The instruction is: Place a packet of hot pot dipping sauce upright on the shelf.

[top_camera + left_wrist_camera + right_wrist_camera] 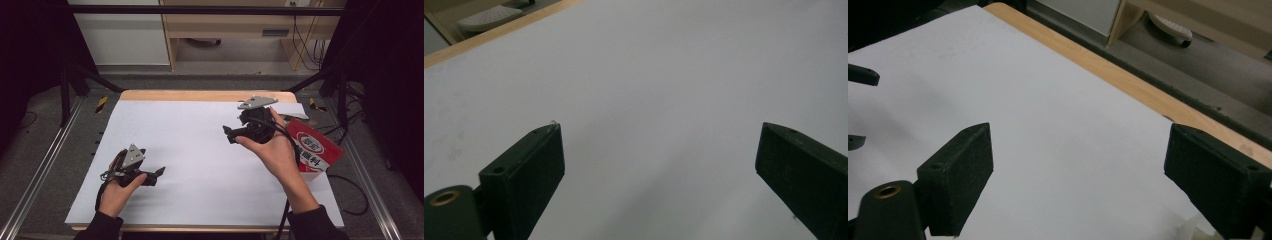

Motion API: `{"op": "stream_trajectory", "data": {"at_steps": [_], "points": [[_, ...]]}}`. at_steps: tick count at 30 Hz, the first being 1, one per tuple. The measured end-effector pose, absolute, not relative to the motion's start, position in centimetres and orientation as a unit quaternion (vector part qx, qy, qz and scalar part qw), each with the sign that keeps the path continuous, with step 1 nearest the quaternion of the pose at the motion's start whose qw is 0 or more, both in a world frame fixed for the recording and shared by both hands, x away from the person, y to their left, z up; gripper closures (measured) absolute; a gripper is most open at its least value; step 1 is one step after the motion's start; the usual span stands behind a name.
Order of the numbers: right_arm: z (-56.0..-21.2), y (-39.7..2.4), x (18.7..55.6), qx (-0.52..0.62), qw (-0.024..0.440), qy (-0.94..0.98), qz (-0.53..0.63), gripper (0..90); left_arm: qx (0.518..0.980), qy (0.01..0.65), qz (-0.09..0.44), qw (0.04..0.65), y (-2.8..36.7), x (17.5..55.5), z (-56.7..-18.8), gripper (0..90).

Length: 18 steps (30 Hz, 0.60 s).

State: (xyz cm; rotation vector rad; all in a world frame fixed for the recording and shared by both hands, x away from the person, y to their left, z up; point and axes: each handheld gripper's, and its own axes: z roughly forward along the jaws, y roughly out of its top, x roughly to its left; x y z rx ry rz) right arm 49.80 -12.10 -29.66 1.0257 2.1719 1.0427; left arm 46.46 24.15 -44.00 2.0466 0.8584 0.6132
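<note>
Progress: looks like nothing's started, neither gripper holds anything. Table (200, 95) is wood, covered by a big white sheet (200, 150), bare in the middle. Room behind: pale cabinet (125, 35), wooden desk (240, 25), cables on grey floor, dark frame rails at the sides. Nearest thing to work on is the red-and-white snack bag (316, 150) at the sheet's right edge, just beside the right gripper (229, 134) (jaws spread wide, empty, held above the sheet). Left gripper (161, 170) low at near left, jaws also spread, well apart from the bag. Grasp not yet made.
</note>
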Motion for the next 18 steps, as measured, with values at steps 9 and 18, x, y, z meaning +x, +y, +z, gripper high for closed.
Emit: {"op": "stream_trajectory", "data": {"at_steps": [9,18], "points": [[-33.8,-11.4,50.2,0.392,0.240,0.806,0.373,11.4,0.812,0.340,0.241,0.408,24.2,46.5,-44.1,5.4],[-37.5,-10.4,50.6,0.402,0.232,0.806,0.367,9.9,0.809,0.345,0.237,0.413,24.3,46.6,-44.1,5.3]]}}
